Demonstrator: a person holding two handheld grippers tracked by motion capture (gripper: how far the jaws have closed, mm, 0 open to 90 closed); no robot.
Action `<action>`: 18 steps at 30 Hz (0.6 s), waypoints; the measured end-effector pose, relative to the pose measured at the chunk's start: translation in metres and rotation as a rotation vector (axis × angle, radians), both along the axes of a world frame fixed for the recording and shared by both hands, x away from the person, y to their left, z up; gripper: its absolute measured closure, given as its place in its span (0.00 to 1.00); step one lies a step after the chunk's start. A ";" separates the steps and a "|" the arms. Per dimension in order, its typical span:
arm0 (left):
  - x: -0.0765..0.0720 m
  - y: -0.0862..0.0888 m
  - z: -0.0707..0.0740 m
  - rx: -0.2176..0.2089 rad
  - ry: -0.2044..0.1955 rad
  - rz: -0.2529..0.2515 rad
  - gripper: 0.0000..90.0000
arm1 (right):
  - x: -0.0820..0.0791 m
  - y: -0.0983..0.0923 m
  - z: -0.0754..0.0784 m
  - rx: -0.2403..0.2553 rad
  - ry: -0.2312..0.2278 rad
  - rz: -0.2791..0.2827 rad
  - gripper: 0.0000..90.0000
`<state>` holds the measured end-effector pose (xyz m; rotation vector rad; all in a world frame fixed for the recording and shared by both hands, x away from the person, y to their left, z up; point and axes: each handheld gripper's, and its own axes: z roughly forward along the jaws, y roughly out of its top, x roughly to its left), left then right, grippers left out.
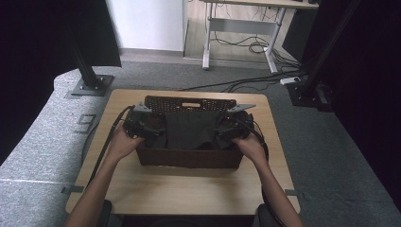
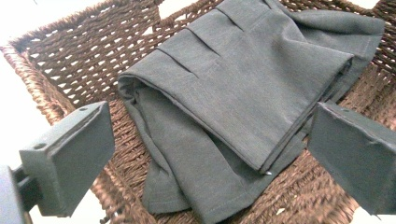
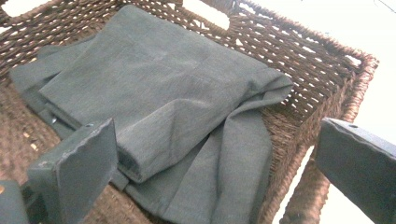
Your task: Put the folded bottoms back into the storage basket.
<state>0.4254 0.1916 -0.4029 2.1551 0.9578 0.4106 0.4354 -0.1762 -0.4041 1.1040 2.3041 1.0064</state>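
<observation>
Step in hand: folded grey garment (image 2: 233,98) lies in the wicker basket (image 1: 189,158); I judge the placing done and the letting-go finished.
Garment: on the basket's floor, folded with pleats showing, one loose edge spilling toward the basket's near wall; no jaw touches it.
Left gripper (image 2: 210,154): my jaws stand wide, hovering above the basket's left end, cloth below the gap but not pinched.
Right gripper (image 3: 215,163): my jaws also stand wide, above the basket's right end, nothing between the pads; one jaw hangs outside the basket's rim.
Basket: sits on the counter (image 1: 189,189), near its far edge, between my two hands.
Next move: I think it calls for lifting both grippers straight up clear of the basket's rim, without snagging the cloth or the weave.
Count: one basket, one garment, two grippers, one counter.
</observation>
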 end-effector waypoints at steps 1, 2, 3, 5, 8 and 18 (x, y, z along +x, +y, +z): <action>-0.003 0.001 0.000 -0.006 -0.003 -0.006 0.00 | -0.002 -0.001 0.001 -0.003 -0.001 0.004 0.00; -0.005 0.002 0.000 -0.012 -0.008 -0.008 0.00 | -0.005 -0.002 0.001 -0.006 -0.003 0.008 0.00; -0.008 0.003 0.000 -0.016 -0.015 -0.009 0.00 | -0.007 -0.002 0.002 -0.006 -0.003 0.010 0.00; -0.013 0.006 -0.001 -0.021 -0.020 -0.014 0.00 | -0.012 -0.003 0.002 -0.004 -0.005 0.017 0.00; -0.020 0.011 -0.002 -0.040 -0.027 -0.018 0.00 | -0.019 -0.005 0.002 -0.002 -0.009 0.029 0.00; -0.044 0.024 -0.008 -0.042 -0.056 -0.013 0.00 | -0.041 -0.014 0.000 0.012 -0.028 0.046 0.00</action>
